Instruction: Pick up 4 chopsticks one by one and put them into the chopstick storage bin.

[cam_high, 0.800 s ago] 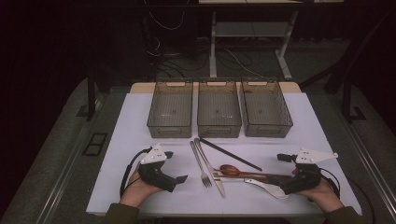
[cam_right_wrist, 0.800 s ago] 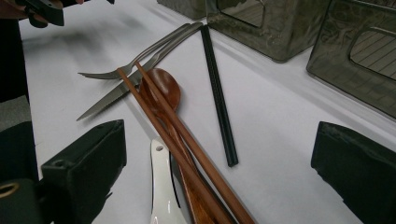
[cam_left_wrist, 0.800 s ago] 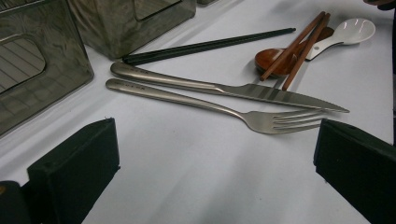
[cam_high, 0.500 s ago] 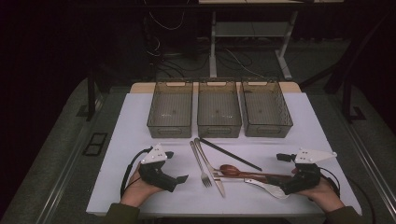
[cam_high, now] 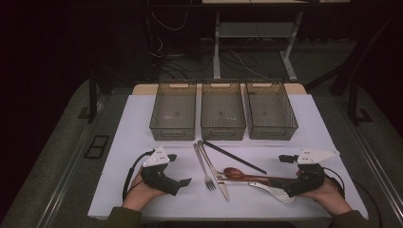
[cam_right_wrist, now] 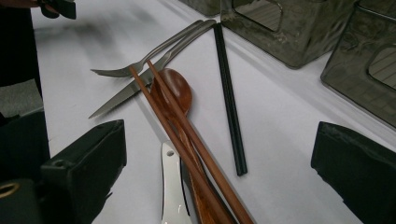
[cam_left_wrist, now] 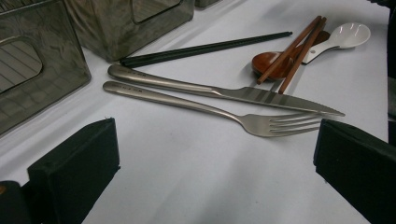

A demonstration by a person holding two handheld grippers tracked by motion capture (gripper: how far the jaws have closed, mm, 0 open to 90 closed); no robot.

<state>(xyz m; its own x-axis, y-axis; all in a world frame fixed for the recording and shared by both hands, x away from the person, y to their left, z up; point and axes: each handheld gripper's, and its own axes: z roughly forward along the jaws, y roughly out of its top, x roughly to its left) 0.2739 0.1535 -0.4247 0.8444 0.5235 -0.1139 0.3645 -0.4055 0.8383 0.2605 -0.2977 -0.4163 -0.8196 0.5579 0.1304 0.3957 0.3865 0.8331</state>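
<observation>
Cutlery is laid in a loose cluster on the white table (cam_high: 142,123), between the two grippers and in front of three smoky plastic bins (cam_high: 223,111). A fork (cam_left_wrist: 210,109) and a knife (cam_left_wrist: 224,91) are placed side by side, handles toward the bins. The black chopsticks (cam_left_wrist: 205,46) are set as a pair just beyond the knife, one end close to the middle bin. A wooden spoon (cam_right_wrist: 175,91) is seen beside the knife tip, with the brown chopsticks (cam_right_wrist: 187,135) crossed over its bowl. A white ceramic spoon (cam_left_wrist: 343,37) is lying at the right end of the cluster, its handle partly tucked under the wooden pieces. The left gripper (cam_high: 183,182) is held low on the table to the left of the fork, jaws spread wide, nothing between them. The right gripper (cam_high: 284,189) is held at the right end of the cluster, near the white spoon's handle, jaws likewise spread wide and gripping nothing; contact with the cutlery cannot be told.
</observation>
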